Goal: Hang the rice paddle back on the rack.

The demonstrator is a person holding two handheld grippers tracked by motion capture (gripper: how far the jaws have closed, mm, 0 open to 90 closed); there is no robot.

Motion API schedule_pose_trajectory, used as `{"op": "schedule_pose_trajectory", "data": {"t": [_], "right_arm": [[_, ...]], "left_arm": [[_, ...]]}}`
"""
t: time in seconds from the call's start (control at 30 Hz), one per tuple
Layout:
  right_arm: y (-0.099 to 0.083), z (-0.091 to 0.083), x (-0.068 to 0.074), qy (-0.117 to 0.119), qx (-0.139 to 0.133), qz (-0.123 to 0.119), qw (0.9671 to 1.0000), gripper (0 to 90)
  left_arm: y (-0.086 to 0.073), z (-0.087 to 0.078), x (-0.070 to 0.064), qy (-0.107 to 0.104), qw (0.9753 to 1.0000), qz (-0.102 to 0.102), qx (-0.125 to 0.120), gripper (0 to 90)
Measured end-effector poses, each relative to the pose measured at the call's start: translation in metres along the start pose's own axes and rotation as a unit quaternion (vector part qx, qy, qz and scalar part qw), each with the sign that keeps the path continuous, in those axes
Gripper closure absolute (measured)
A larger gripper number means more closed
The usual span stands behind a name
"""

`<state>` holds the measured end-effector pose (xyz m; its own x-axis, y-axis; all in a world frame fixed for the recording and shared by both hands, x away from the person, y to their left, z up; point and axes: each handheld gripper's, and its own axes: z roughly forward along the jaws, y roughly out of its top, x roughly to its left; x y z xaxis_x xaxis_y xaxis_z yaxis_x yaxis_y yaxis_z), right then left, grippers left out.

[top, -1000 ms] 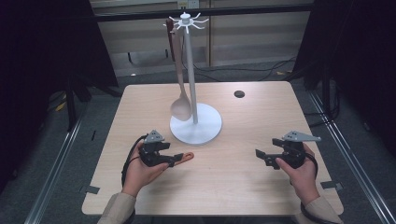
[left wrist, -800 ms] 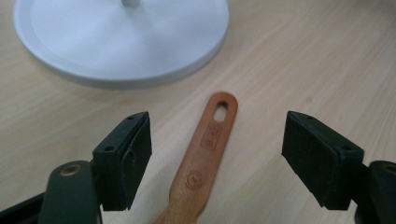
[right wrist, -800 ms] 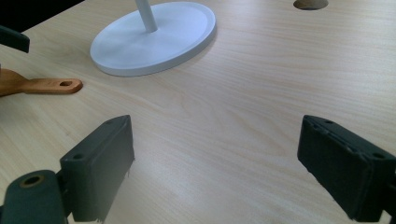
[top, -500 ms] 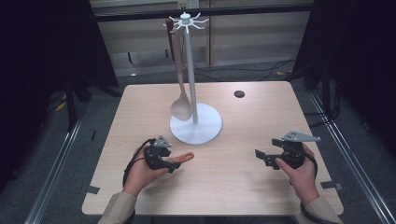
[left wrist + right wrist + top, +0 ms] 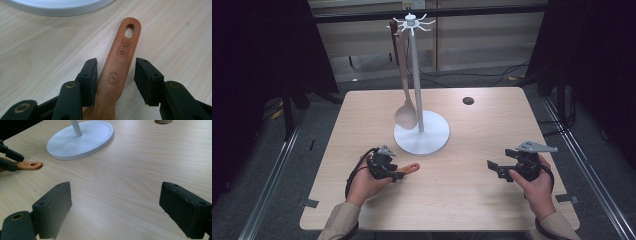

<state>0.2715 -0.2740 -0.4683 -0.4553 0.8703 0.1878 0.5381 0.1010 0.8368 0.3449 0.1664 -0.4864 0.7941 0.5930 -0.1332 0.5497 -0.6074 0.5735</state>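
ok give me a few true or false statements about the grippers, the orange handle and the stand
1. The left gripper has its jaws on either side of the orange handle. True.
2. Those jaws are clamped shut on the handle. False: a gap shows at the right jaw.
3. The right gripper holds a spoon. False: it is open over bare table.
4. A wooden spoon hangs on the white stand. True.
5. The handle lies on the stand's base. False: beside it.

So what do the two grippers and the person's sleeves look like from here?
Both the left gripper and the right gripper are black, with two blocky jaws showing small round screw holes. The right one carries a grey three-cornered plate on top. A black cable loops from the left. The sleeves are beige.
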Motion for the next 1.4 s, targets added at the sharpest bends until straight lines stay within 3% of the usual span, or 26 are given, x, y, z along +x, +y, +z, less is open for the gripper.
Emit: {"op": "schedule_pose_trajectory", "data": {"t": [0.13, 0.2, 0.37, 0.6, 0.67, 0.77, 0.87, 1.0, 1.07, 1.17, 1.2, 1.27, 1.4], "right_arm": [[0.000, -0.001, 0.000, -0.001, 0.000, 0.001, 1.0000, 10.0], [-0.001, -0.001, 0.000, -0.002, 0.000, 0.001, 1.0000, 10.0], [-0.001, -0.001, 0.000, -0.004, 0.001, 0.001, 1.0000, 10.0], [-0.001, -0.001, 0.000, -0.003, 0.002, 0.001, 1.0000, 10.0], [-0.001, -0.001, 0.001, -0.002, 0.002, 0.000, 1.0000, 10.0], [-0.001, -0.001, 0.001, -0.002, 0.001, 0.000, 1.0000, 10.0], [-0.001, -0.002, 0.000, -0.004, 0.001, 0.001, 1.0000, 10.0], [-0.001, -0.003, -0.002, -0.005, -0.001, 0.002, 1.0000, 10.0], [-0.001, -0.003, -0.002, -0.006, 0.000, 0.004, 1.0000, 10.0], [-0.001, -0.002, -0.002, -0.006, 0.001, 0.003, 1.0000, 10.0], [-0.001, -0.002, -0.002, -0.006, 0.001, 0.004, 1.0000, 10.0], [-0.001, -0.002, -0.001, -0.005, 0.000, 0.004, 1.0000, 10.0], [-0.001, -0.002, -0.002, -0.006, 0.002, 0.004, 1.0000, 10.1]], "left_arm": [[0.002, 0.001, -0.002, 0.006, 1.0000, -0.006, 0.002, 56.0], [0.003, 0.001, -0.003, 0.007, 0.9999, 0.005, 0.007, 57.8], [0.005, 0.001, -0.006, 0.010, 0.9997, 0.008, 0.021, 60.4], [0.013, 0.007, -0.020, 0.021, 0.9994, 0.003, 0.027, 65.7], [0.015, 0.008, -0.023, 0.025, 0.9991, 0.010, 0.033, 65.7], [0.017, 0.009, -0.023, 0.024, 0.9989, -0.001, 0.041, 64.8], [0.020, 0.009, -0.024, 0.021, 0.9985, 0.000, 0.050, 58.8], [0.024, 0.011, -0.026, 0.024, 0.9977, 0.012, 0.063, 59.6], [0.028, 0.012, -0.026, 0.028, 0.9970, 0.007, 0.072, 61.9], [0.034, 0.015, -0.029, 0.035, 0.9948, 0.004, 0.095, 62.9], [0.037, 0.015, -0.029, 0.038, 0.9937, 0.017, 0.104, 64.2], [0.038, 0.016, -0.030, 0.040, 0.9926, 0.018, 0.113, 64.7], [0.038, 0.016, -0.030, 0.040, 0.9932, 0.014, 0.108, 65.2]]}}
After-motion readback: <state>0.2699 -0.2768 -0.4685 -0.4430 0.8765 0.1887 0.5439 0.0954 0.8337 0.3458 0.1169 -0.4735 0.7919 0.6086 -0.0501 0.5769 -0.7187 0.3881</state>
